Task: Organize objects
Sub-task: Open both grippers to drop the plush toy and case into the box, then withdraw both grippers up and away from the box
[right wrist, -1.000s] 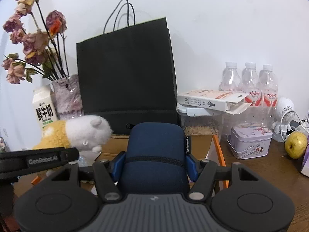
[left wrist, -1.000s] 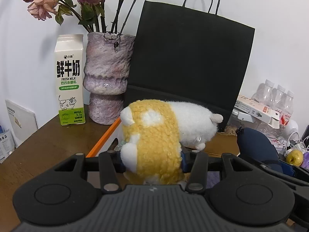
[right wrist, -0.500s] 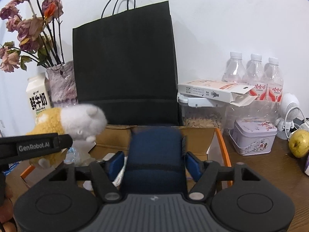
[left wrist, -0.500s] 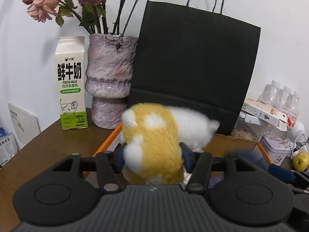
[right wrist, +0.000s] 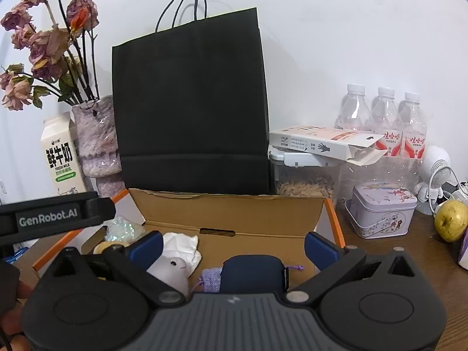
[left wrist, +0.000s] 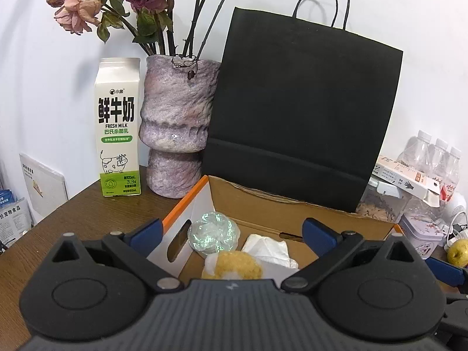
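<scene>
Open brown cardboard box with orange-edged flaps [left wrist: 292,213] on a dark wooden table [left wrist: 73,219], in front of a tall black paper carrier bag with cord handles [left wrist: 301,117].

Left gripper [left wrist: 231,229] above the near left part of the box, jaws opening, blue pads spread wide, nothing pressed between them. Directly below, inside the box: yellow-and-white fluffy plush toy [left wrist: 232,266], lying loose, partly hidden by the gripper body. Just beyond the toy: crumpled iridescent foil ball [left wrist: 213,235] and crumpled white tissue [left wrist: 267,248], both on the box floor.

Right gripper [right wrist: 234,245] above the near right part of the same box, jaws likewise opening, pads clear of everything. Below and between the pads: dark blue rounded fabric pouch [right wrist: 253,273], resting on the box floor, free of both pads. Beside it on the left: small lilac knitted drawstring bag [right wrist: 210,278], touching or nearly touching the pouch.

Outside the box, left: white-and-green fresh milk carton [left wrist: 118,128] and mottled purple ceramic vase with dried roses [left wrist: 177,122]. Right: three clear plastic water bottles [right wrist: 383,120], square pale printed tin [right wrist: 381,209], yellow-green apple [right wrist: 452,219].
</scene>
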The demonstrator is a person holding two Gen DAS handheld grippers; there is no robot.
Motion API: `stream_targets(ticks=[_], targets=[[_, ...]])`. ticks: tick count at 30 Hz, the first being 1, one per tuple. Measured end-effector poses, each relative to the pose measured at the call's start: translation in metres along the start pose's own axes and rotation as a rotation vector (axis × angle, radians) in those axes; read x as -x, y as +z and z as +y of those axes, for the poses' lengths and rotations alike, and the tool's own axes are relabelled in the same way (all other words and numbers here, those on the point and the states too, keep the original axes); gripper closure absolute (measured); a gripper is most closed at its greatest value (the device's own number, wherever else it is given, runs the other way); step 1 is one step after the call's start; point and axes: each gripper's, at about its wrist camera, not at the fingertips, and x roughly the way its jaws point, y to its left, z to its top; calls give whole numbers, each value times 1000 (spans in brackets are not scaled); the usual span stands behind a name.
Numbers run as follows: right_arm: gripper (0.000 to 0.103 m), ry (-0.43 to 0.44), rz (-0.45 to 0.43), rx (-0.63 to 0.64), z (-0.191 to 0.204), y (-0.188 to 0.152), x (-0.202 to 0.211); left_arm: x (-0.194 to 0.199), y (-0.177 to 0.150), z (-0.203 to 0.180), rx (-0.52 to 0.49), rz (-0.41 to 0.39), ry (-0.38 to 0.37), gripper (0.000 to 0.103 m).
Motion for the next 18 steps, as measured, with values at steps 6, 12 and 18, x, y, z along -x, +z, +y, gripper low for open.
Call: stream_targets(ticks=[6, 12, 18], targets=[[0, -3, -2, -1, 0, -1, 3, 6, -1, 1, 9, -13, -7, 0], [0, 7, -13, -5, 0, 0, 12, 18, -3, 0, 7, -41, -17, 0], [0, 9, -23, 16, 2, -3, 24, 31, -6, 4, 14, -53, -20, 0]])
